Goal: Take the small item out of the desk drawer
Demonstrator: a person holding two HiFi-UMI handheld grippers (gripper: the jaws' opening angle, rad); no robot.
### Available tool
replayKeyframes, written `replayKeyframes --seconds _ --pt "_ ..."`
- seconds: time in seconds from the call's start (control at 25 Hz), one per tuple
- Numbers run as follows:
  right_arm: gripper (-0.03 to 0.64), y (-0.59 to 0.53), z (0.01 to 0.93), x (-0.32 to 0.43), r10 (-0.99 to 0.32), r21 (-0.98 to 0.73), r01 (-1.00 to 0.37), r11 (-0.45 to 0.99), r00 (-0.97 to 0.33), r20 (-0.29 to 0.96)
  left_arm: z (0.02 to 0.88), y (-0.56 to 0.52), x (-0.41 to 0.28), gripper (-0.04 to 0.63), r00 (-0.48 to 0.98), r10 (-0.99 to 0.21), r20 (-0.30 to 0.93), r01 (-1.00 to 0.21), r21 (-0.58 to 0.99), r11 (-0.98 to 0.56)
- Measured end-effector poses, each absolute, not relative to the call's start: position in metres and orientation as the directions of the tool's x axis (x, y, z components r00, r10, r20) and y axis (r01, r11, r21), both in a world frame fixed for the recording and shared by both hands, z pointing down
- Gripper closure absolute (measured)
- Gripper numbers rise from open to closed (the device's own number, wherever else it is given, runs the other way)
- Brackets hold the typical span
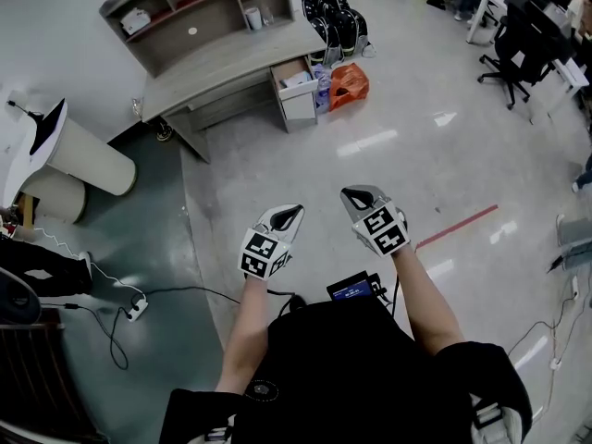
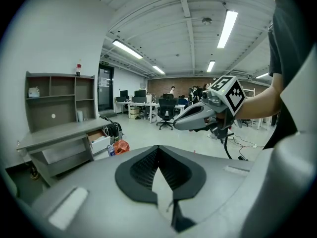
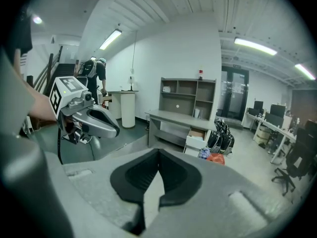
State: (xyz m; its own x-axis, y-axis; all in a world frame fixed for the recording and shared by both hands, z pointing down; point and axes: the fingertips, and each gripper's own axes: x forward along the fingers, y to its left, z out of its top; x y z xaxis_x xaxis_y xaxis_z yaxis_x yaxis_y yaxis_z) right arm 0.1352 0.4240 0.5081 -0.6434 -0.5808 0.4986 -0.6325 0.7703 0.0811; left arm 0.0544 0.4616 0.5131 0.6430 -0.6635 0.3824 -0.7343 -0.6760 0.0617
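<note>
Drawer [image 1: 294, 83] stands pulled out at the right-hand end of the grey surface [image 1: 231, 63], far across the pale floor [image 1: 388, 146] from the person. Something pale lies in it, but from here it is too small to tell what it is. An orange bag [image 1: 350, 83] sits on the floor just beside the drawer, and a row of black bags [image 1: 335, 17] stands behind that. A shelf unit [image 1: 194, 3] rises along the back of the surface.

The person holds both grippers out in front of the body. They are side by side, a little apart, and point toward the surface, well away from the drawer. The left gripper [image 1: 294, 213] is closed with nothing in it. Its own view shows the dark pads meeting in a thin line [image 2: 158, 152], with the open drawer [image 2: 99, 140] far off at the left. The right gripper [image 1: 357, 194] is closed and empty too. In its own view the pads are pressed together [image 3: 158, 157], and the drawer [image 3: 196, 134] sits ahead past them.

On the person's left, two white round pillars [image 1: 88, 160] stand on a darker green patch of floor. A power strip [image 1: 136, 309] with black cable lies there as well. A red strip [image 1: 458, 227] marks the floor to the right, and a black chair [image 1: 513, 49] stands at the far right.
</note>
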Motion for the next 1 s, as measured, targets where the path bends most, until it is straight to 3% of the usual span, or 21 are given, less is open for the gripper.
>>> replayKeyframes --seconds 0.56,1.0 --pt "0.617 0.414 0.526 0.195 -0.534 0.027 -0.606 0.795 -0.678 0.505 0.524 0.455 0.099 0.600 0.560 -0.704 0.436 -0.790 0.025 -0.613" --pt "0.617 0.396 0.545 0.198 -0.527 0.017 -0.612 0.791 -0.666 0.527 0.547 0.445 0.083 0.595 0.545 -0.713 0.441 -0.817 0.090 -0.569"
